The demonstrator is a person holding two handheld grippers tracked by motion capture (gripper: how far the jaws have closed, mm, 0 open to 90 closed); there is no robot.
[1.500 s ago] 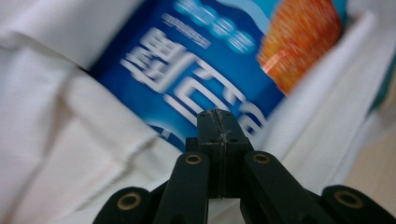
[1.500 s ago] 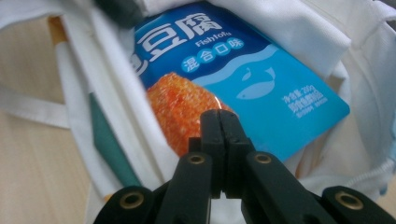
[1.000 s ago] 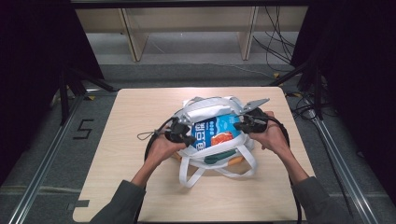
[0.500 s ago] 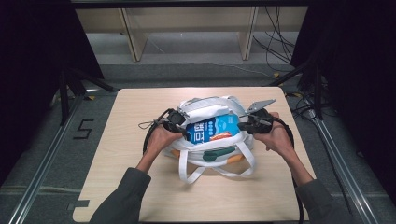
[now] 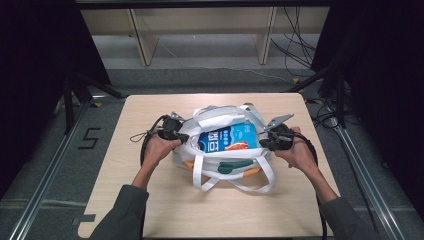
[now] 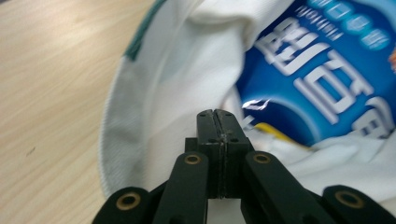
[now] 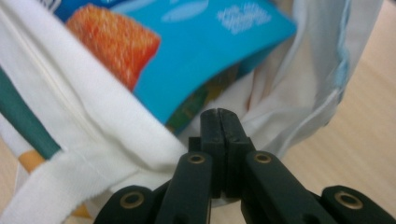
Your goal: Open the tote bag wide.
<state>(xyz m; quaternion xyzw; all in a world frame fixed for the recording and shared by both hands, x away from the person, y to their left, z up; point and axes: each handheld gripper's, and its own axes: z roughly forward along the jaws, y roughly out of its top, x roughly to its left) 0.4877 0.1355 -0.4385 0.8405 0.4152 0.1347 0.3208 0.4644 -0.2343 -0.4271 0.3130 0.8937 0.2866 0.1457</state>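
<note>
Left gripper [image 6: 218,114]: jaws pressed together with no gap showing; whether a fold of cloth is pinched between them cannot be told. In the high view it sits at the left rim of the white tote bag [image 5: 220,150], touching the fabric.
Right gripper [image 7: 219,113]: jaws likewise pressed flat together, tips against the bag's right rim; a pinch of cloth is possible but hidden.
Bag position: lies between the two grippers on the wooden table [image 5: 125,200], mouth spread toward the camera, its white strap loops [image 5: 235,180] trailing toward the person.
Contents: a blue snack packet [image 5: 227,137] just ahead of both sets of tips, inside the mouth; the orange picture on it shows beyond the right gripper's jaws.
Handling, bag: soft, limp cloth that likely folds and sags; probably light, and it will not hold its shape unless both sides are drawn apart.
Handling, packet: glossy film, likely slippery and crushable.
Where to grip: the doubled rim hem or the strap webbing beside each gripper looks the firmest hold; thin wall cloth may slip free.
</note>
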